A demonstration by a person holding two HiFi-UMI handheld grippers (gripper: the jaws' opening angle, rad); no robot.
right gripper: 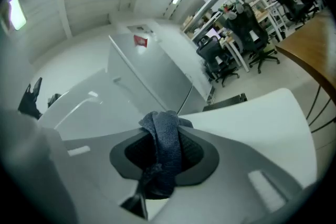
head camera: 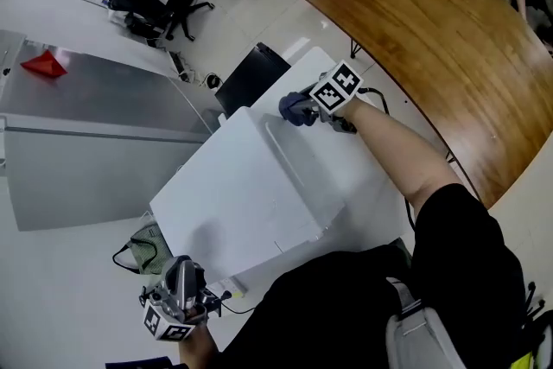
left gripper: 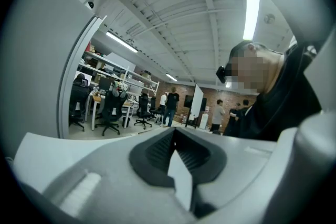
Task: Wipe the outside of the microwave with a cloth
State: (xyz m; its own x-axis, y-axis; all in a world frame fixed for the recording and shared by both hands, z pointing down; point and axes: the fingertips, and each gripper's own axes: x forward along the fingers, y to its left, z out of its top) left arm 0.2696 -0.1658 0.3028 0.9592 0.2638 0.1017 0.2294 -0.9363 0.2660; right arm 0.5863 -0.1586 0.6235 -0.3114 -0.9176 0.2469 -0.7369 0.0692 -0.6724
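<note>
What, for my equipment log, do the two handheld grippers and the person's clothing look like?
The left gripper and right gripper have pale grey plastic bodies with dark ribbed jaws. Each carries a cube of black-and-white square markers. The person wears a black short-sleeved top.

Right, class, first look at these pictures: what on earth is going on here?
A person stands over a white microwave with tongs in each hand. The right tongs are shut on a dark blue cloth, held at the microwave's far edge close to its handle, so wiping seems to be under way. The left tongs are off by the near corner, shut on nothing and pointing up, away from the microwave.
</note>
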